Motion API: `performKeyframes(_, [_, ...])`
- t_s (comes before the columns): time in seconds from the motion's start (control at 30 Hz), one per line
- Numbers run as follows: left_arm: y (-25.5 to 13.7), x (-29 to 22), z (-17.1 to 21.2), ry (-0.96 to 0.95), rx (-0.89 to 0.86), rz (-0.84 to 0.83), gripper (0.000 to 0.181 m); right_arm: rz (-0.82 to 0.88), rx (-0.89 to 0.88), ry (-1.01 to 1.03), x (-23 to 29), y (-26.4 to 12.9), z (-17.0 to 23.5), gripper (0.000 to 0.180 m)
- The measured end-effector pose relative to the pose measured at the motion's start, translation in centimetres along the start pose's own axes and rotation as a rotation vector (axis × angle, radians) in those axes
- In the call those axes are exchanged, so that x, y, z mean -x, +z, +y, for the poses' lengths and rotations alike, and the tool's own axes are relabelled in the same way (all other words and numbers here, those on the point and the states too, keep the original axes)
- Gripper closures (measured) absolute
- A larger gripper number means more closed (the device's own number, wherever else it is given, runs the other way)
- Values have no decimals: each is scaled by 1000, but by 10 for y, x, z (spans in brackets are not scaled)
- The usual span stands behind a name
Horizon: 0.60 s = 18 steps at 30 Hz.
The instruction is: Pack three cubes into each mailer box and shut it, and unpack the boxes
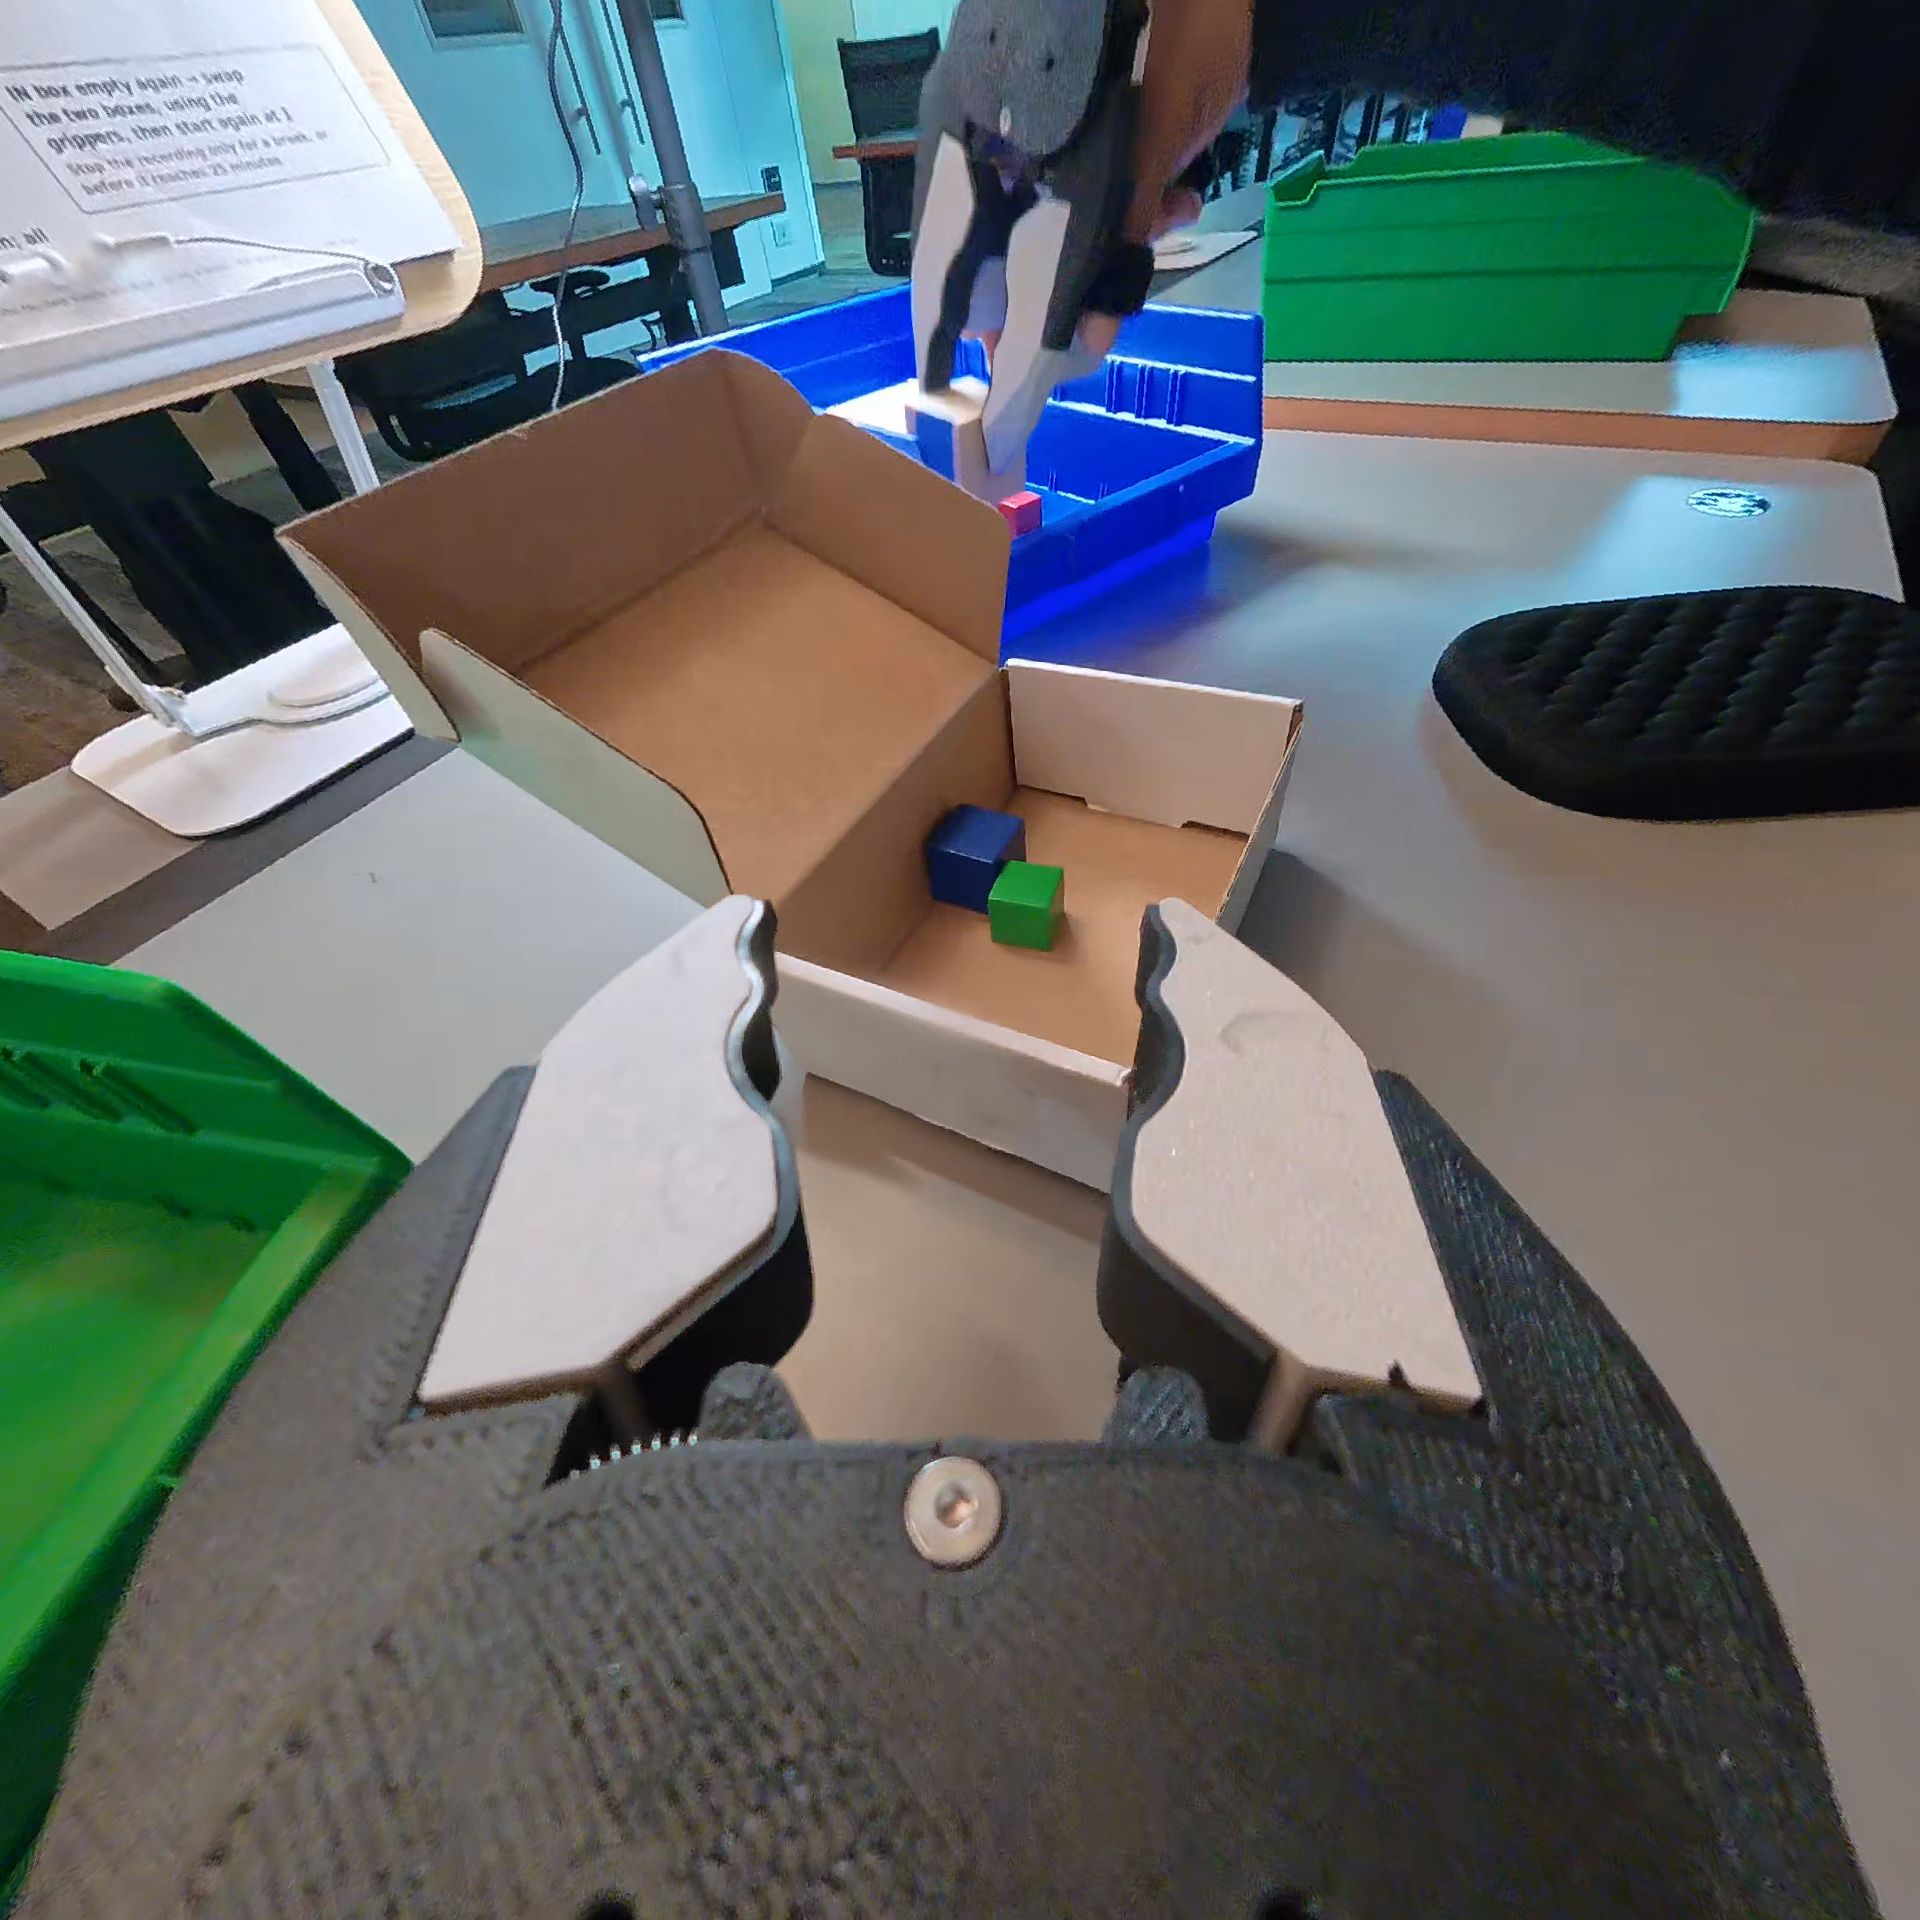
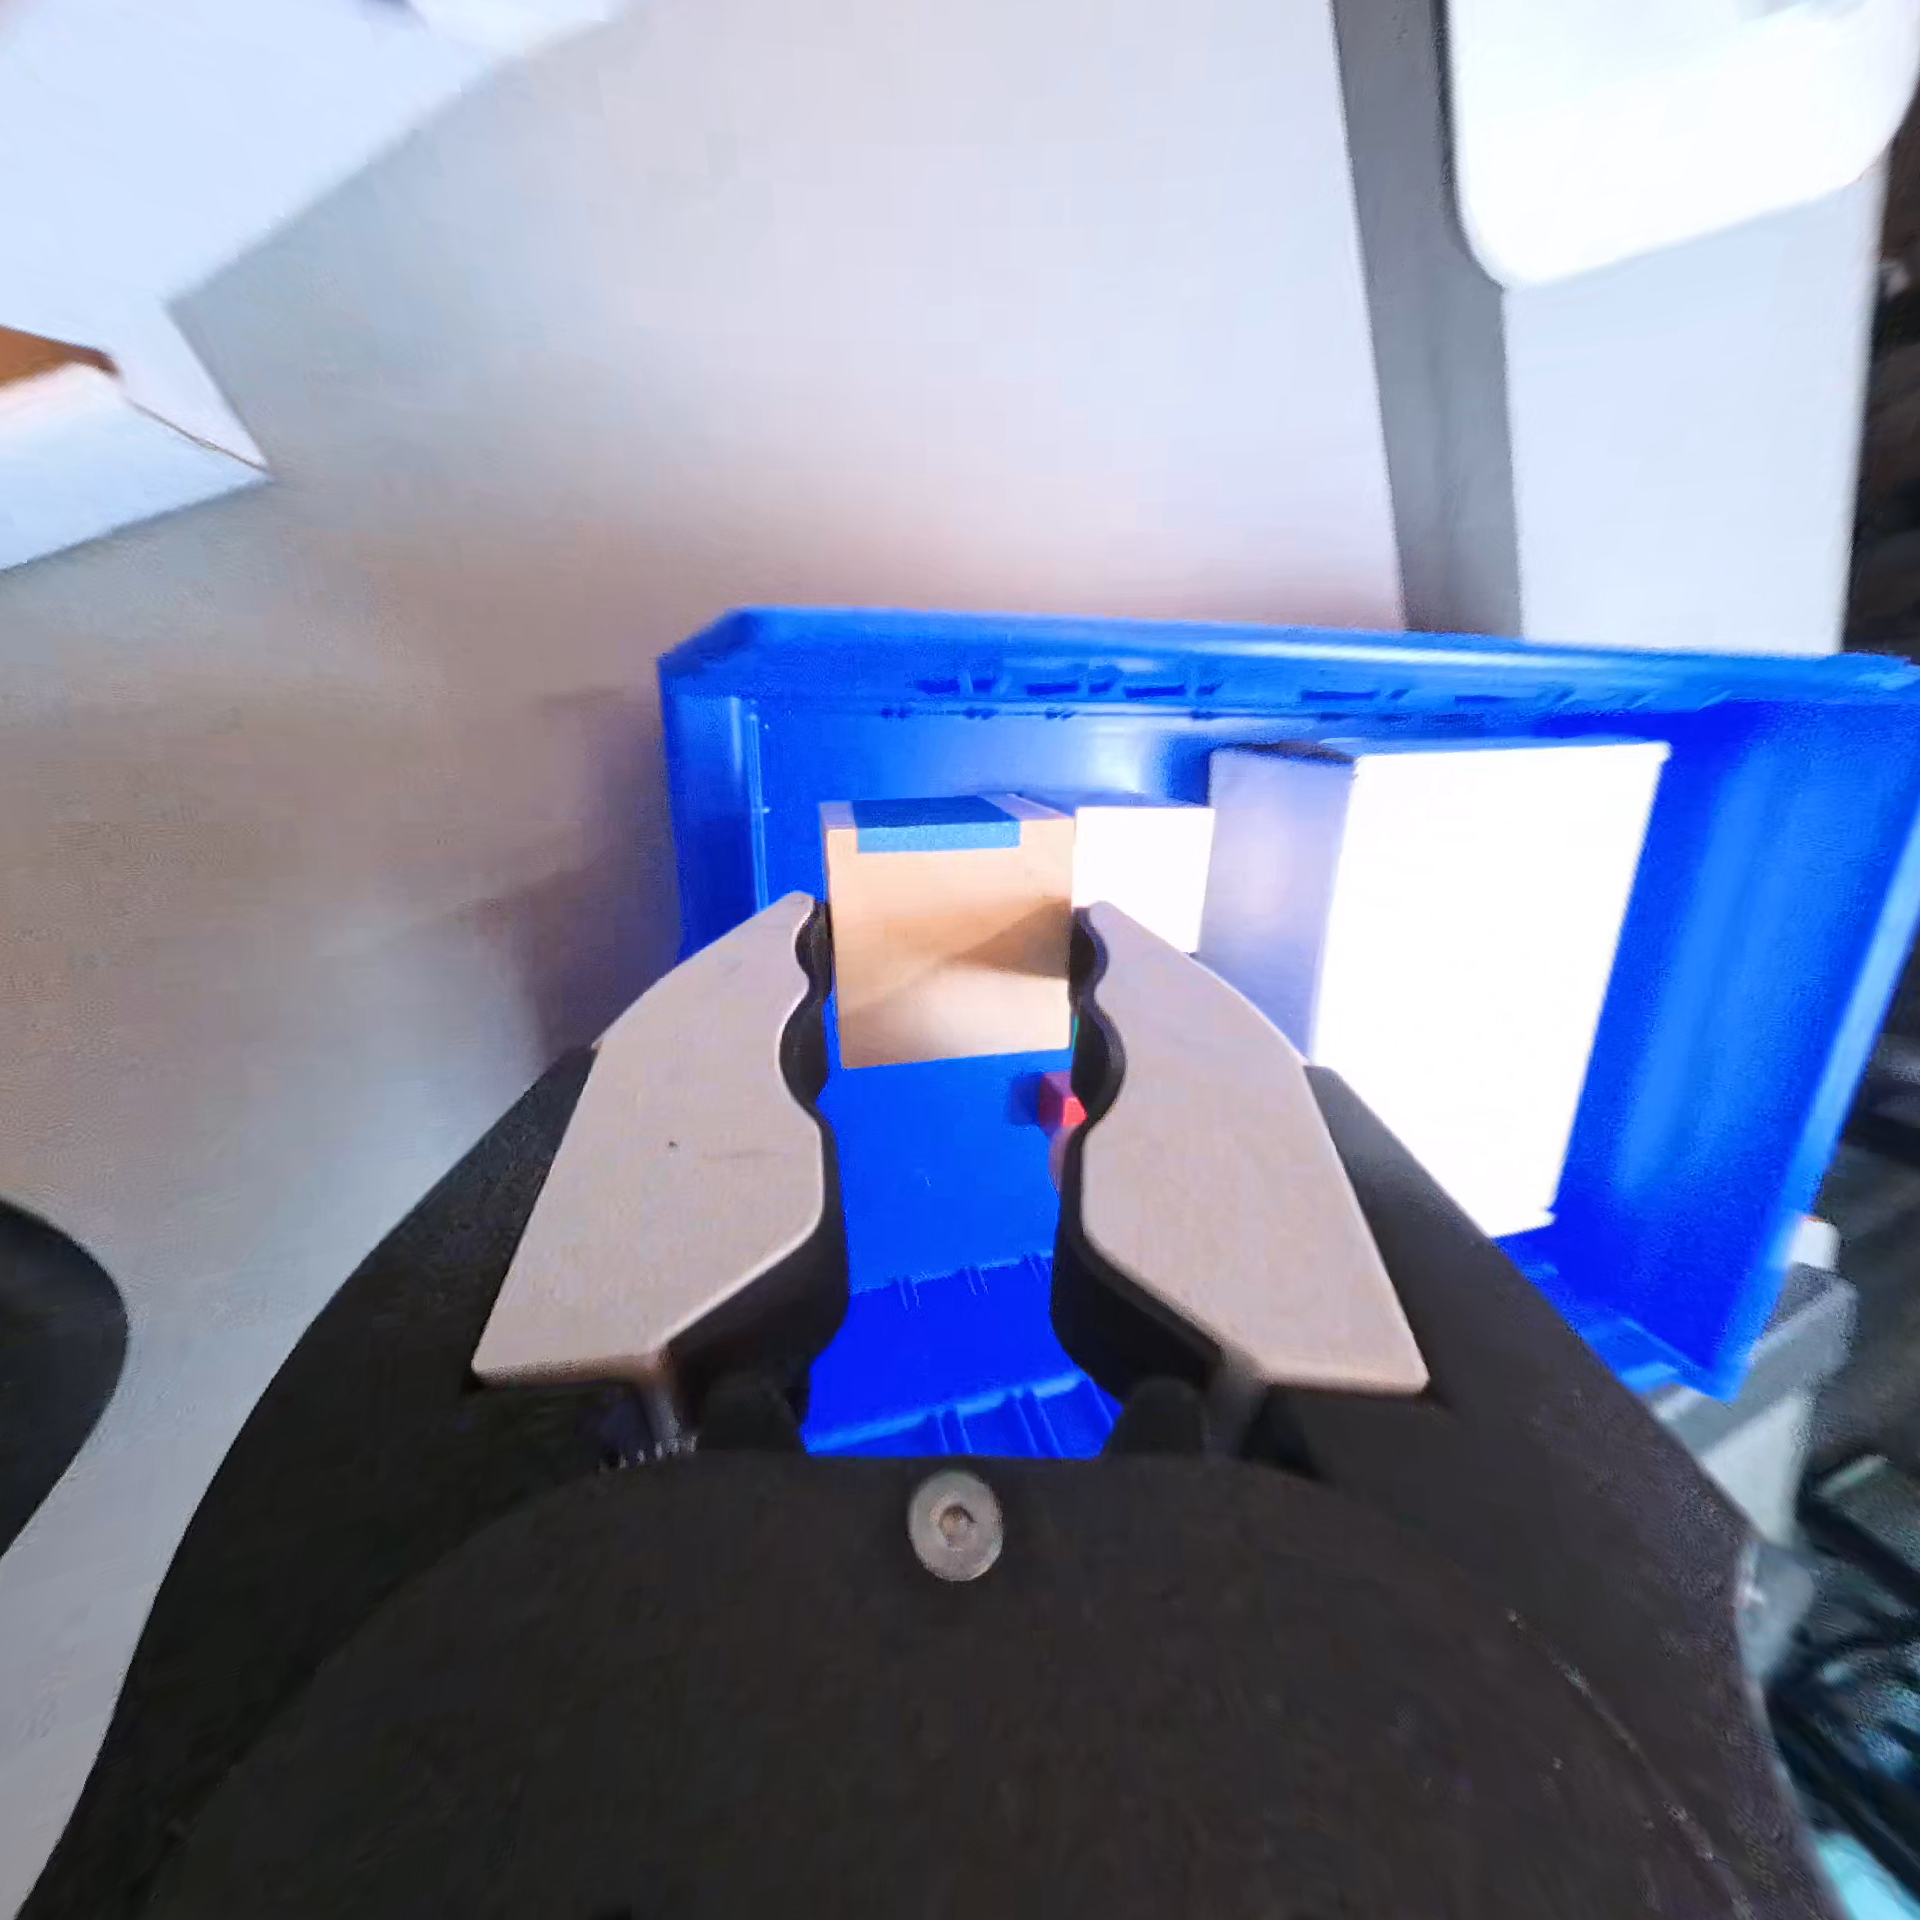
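Observation:
An open mailer box (image 1: 1143,727) stands on the grey table with its lid (image 1: 727,582) raised. A blue cube (image 1: 971,852) and a green cube (image 1: 1027,902) lie inside it, touching. My left gripper (image 1: 956,935) is open and empty, just above the box's near wall. My right gripper (image 1: 966,436) reaches down into the blue bin (image 1: 1132,488) behind the box. In the right wrist view the right gripper (image 2: 948,925) is shut on a tan cube with a blue face (image 2: 951,987). A small red cube (image 2: 1058,1107) lies in the bin (image 2: 1247,665) below it and also shows in the left wrist view (image 1: 1020,511).
A white closed box (image 2: 1475,956) and a smaller white block (image 2: 1143,862) sit in the blue bin. A green bin (image 1: 156,1195) is at my near left, another green bin (image 1: 1496,260) at the back right. A black padded rest (image 1: 1683,696) lies right; a document stand (image 1: 187,187) stands left. The tips of one gripper are about 30 centimeters away from the tips of the other. From either gripper's tips it is about 30 centimeters to the black padded rest (image 1: 1683,696).

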<state>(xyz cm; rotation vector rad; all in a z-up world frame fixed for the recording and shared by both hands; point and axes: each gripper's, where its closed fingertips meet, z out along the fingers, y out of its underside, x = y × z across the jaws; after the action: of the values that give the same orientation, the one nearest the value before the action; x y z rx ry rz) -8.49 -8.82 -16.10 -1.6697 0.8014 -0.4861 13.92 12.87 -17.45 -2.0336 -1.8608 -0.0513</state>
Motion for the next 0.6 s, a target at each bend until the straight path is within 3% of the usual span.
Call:
performKeyframes(0.23, [2, 5, 6, -21, 16, -8, 116, -103, 49, 48, 5, 51, 26, 136])
performKeyframes(0.47, [2, 5, 7, -14, 20, -8, 116, -107, 58, 34, 6, 61, 26, 136])
performKeyframes(0.6, [0, 6, 5, -14, 15, -11, 116, -70, -10, 54, 3, 42, 11, 129])
